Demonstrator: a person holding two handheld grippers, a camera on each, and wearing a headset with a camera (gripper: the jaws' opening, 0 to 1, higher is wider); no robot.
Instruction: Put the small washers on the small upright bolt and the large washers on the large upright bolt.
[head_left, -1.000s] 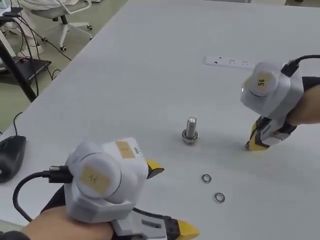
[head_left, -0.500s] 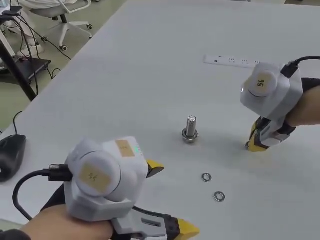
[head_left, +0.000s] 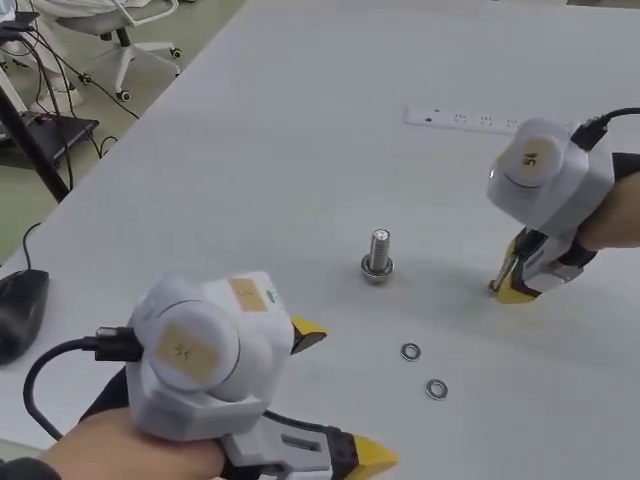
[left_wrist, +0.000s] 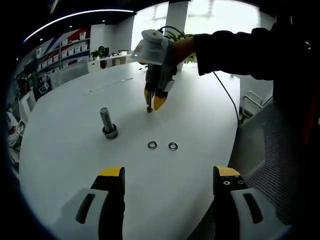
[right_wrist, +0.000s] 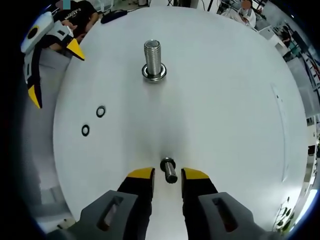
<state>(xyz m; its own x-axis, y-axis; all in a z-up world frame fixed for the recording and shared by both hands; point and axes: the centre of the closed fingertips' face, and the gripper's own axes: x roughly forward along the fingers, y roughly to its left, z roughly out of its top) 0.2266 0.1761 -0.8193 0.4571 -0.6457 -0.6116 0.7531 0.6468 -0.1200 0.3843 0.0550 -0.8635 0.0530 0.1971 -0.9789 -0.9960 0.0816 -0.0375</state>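
Two small washers (head_left: 410, 351) (head_left: 436, 389): flat on the bench (head_left: 300, 150), close to each other but apart, between my two grippers and nearer me than the large bolt; my left gripper view has them side by side (left_wrist: 152, 145) (left_wrist: 173, 146).
Large bolt (head_left: 378, 258): upright mid-bench, thread up, with a wider ring at its foot; I cannot tell whether that ring is a washer or the bolt's own head.
Small bolt (right_wrist: 169, 170): on the bench right between the yellow tips of my right jaws, well apart from the large bolt (right_wrist: 153, 62).
Right gripper (head_left: 510, 288): tips down at the bench, jaws parted narrowly around the small bolt, a sliver of bench showing on either side of it, so I don't seem to be pinching it.
Left gripper (head_left: 342, 395): at the near edge of the bench, jaws spread wide with nothing between them, facing the washers and the large bolt (left_wrist: 107, 125).
Power strip (head_left: 460, 120): lying flat at the far side of the bench.
Mouse (head_left: 20, 310): at the bench's left edge.
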